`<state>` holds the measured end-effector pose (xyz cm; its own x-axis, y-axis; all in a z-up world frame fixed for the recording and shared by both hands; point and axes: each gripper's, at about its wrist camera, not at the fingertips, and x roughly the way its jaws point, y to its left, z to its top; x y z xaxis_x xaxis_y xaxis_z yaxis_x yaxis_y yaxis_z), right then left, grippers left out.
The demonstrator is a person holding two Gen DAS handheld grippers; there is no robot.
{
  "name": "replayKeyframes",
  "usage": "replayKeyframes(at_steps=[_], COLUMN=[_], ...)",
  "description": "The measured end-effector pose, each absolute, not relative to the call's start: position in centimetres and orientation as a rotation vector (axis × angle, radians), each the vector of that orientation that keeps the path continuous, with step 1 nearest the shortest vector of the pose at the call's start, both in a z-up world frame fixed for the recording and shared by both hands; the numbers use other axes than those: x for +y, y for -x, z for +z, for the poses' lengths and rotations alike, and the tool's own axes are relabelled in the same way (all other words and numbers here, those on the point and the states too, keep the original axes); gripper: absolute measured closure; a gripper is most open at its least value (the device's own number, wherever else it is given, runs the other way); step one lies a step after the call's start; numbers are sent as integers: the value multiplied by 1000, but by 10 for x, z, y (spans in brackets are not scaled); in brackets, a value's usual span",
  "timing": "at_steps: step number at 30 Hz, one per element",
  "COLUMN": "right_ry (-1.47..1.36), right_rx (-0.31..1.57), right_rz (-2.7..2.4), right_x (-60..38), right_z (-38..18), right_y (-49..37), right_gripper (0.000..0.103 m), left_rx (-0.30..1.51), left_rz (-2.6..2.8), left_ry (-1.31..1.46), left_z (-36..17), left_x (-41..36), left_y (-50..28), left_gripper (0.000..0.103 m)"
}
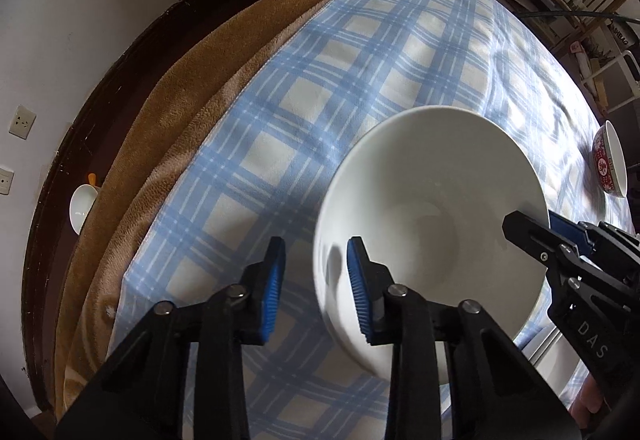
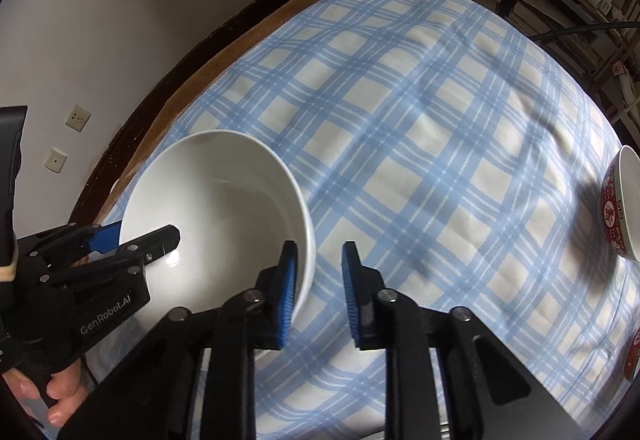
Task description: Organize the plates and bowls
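Bowl [image 1: 432,236], white and tilted, is sitting between our two grippers over the plaid cloth [image 1: 280,120]. We are holding the left gripper [image 1: 316,288] partly open, one blue pad [image 1: 358,288] inside the bowl and the other outside, straddling the near rim; whether the pads are pressing the wall we cannot tell. We are keeping the right gripper [image 2: 318,292] partly open too, its left pad [image 2: 288,292] inside the bowl against the wall and its right pad hanging over the cloth just beside it. Far to the right of both grippers a red bowl [image 2: 618,216] is lying on its side on the cloth. Left of the left gripper, a small white dish [image 1: 82,208] is showing beyond the brown blanket [image 1: 160,112].
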<state>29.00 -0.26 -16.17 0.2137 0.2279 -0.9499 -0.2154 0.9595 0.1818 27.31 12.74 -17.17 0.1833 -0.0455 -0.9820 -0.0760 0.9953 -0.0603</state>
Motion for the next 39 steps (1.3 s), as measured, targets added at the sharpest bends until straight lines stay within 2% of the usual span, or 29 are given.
replayKeyframes(at_steps=[1,4,39], right_ry=[-1,5,-92], right_rx=[1329,1342,1325], right_rz=[307,309,258], right_x=[0,4,-45], right_z=[-162,-164,-140], right_y=[-289,-288,-200], right_gripper=[86,91,93], left_rx=[1388,1387,1399], left_rz=[10,3,-121], left_ry=[118,135,106], left_z=[-172,-174,-150], left_x=[128,127,86], left_y=[-272,-271,-198], left_gripper=[87,92,93])
